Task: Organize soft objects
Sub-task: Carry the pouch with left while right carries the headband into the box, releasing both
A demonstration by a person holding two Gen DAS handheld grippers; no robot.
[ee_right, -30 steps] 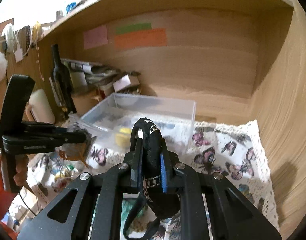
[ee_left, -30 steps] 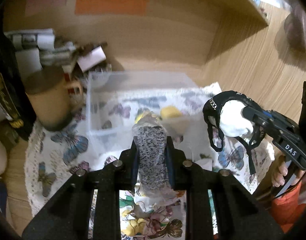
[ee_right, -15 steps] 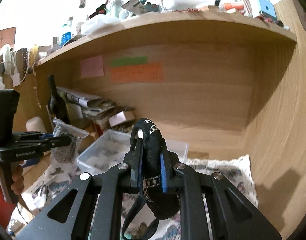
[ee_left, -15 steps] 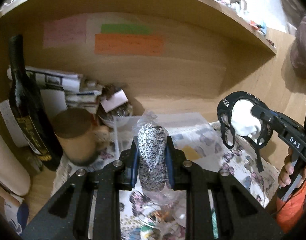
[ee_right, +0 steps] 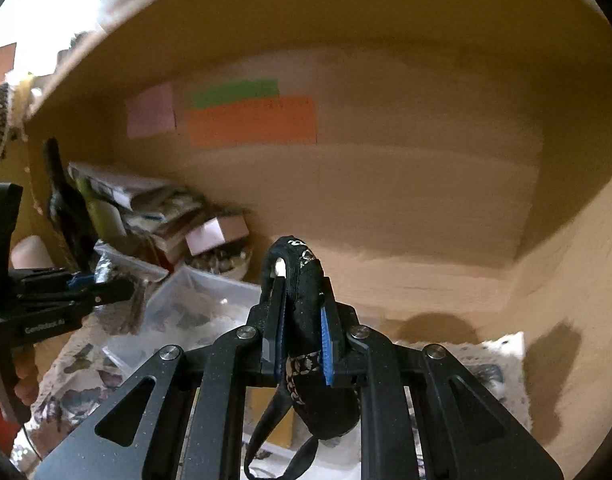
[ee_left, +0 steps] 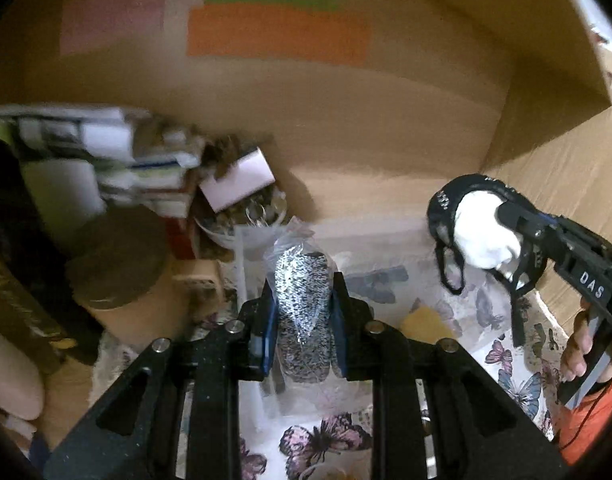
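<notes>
My left gripper (ee_left: 301,300) is shut on a speckled grey knit item in a clear plastic bag (ee_left: 302,312), held above the clear plastic bin (ee_left: 370,240). My right gripper (ee_right: 299,312) is shut on a black-and-white padded fabric piece with straps (ee_right: 306,320); it also shows in the left wrist view (ee_left: 482,232) at the right, above the bin's right side. A yellow sponge (ee_left: 426,320) lies in the bin. The left gripper shows at the left of the right wrist view (ee_right: 105,288).
A butterfly-print cloth (ee_left: 514,376) covers the shelf floor. A dark bottle (ee_right: 65,200), a brown-lidded jar (ee_left: 117,264), stacked papers (ee_left: 105,152) and a bowl (ee_left: 245,220) crowd the back left. Wooden walls close the back and right.
Both views have tilted down and moved closer to the bin and back wall. Both grippers keep hold of their items.
</notes>
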